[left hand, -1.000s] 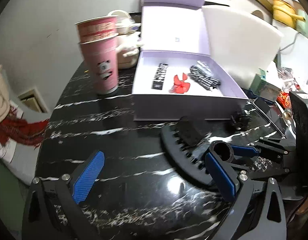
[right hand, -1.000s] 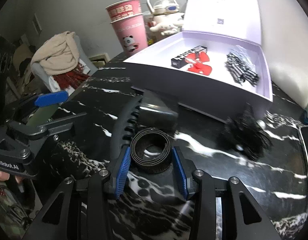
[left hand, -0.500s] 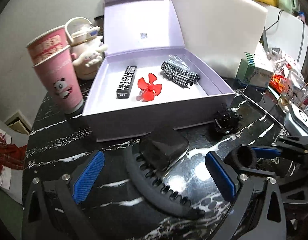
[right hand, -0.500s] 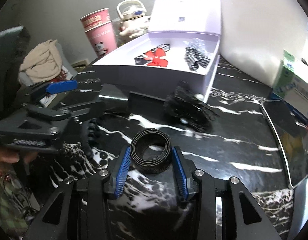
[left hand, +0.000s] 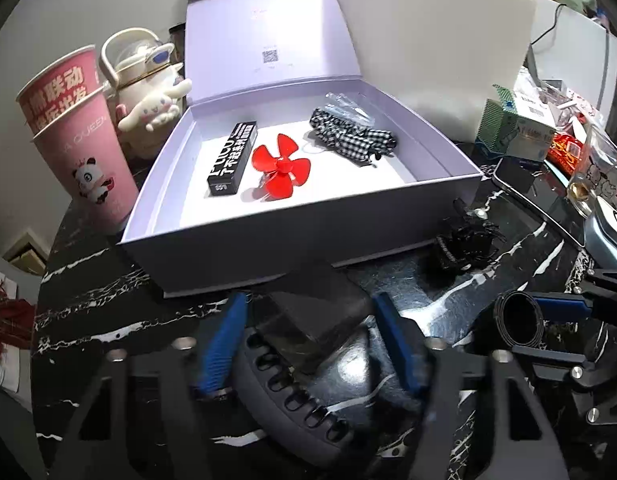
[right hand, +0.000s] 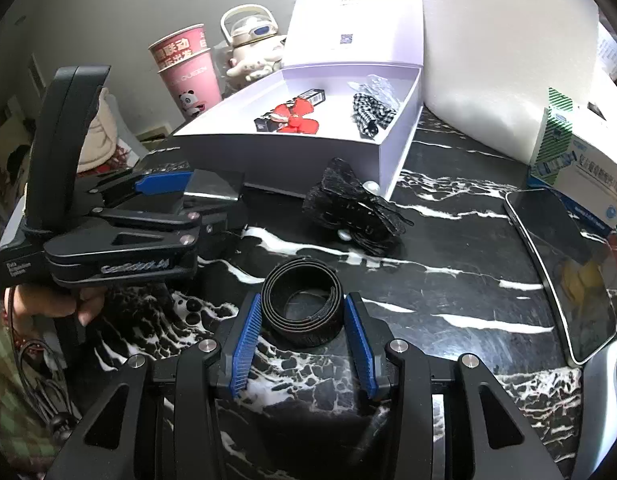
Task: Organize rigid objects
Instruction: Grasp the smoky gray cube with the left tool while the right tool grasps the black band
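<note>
Stowed in open lilac cardboard box [left hand: 300, 236], far on bench [right hand: 448, 280]: black lipstick carton [left hand: 232, 158], red plastic propeller [left hand: 282, 168], checked fabric bow [left hand: 350, 140]. Outstanding, near: dark rectangular block [left hand: 316, 316], left tool [left hand: 308, 344] closing around it; black coiled strap [right hand: 304, 304], clamped in right tool [right hand: 304, 344]; black claw clip [right hand: 356, 212], loose.

Open gift box at the far middle of the table, loose items in front.

In the gift box [left hand: 300, 224] lie a lipstick box [left hand: 232, 159] left, a propeller [left hand: 282, 168] middle, a checked bow [left hand: 352, 140] right. Stacked paper cups [left hand: 80, 136] and a plush-cased kettle [left hand: 148, 96] stand left of it. Near its front right corner lies a hair claw [left hand: 466, 240]; a phone [right hand: 568, 276] lies farther right.
</note>
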`<state>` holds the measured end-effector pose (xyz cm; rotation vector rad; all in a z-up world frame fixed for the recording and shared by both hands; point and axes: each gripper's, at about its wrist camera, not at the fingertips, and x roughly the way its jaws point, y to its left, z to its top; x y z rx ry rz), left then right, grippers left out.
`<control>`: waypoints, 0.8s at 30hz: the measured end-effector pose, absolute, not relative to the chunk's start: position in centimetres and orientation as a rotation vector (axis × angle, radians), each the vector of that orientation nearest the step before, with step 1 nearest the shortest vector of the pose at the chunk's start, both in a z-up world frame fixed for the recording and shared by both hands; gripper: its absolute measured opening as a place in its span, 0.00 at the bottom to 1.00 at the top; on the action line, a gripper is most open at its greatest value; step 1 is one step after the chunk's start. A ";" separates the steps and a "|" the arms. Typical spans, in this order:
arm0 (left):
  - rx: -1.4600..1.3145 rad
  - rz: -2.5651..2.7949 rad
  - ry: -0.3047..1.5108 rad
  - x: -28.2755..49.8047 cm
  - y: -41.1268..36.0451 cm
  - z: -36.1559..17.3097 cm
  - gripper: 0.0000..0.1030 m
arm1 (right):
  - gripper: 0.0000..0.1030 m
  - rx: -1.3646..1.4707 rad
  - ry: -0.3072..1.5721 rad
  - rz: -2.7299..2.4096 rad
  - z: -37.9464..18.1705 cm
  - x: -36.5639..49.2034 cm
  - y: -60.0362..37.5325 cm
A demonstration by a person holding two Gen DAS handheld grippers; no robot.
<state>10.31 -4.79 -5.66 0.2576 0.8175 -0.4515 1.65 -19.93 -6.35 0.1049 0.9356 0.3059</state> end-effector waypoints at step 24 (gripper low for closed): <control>0.249 -0.560 0.762 4.4 -5.1 -4.2 0.61 | 0.41 0.114 0.921 0.281 -5.5 0.1 -21.4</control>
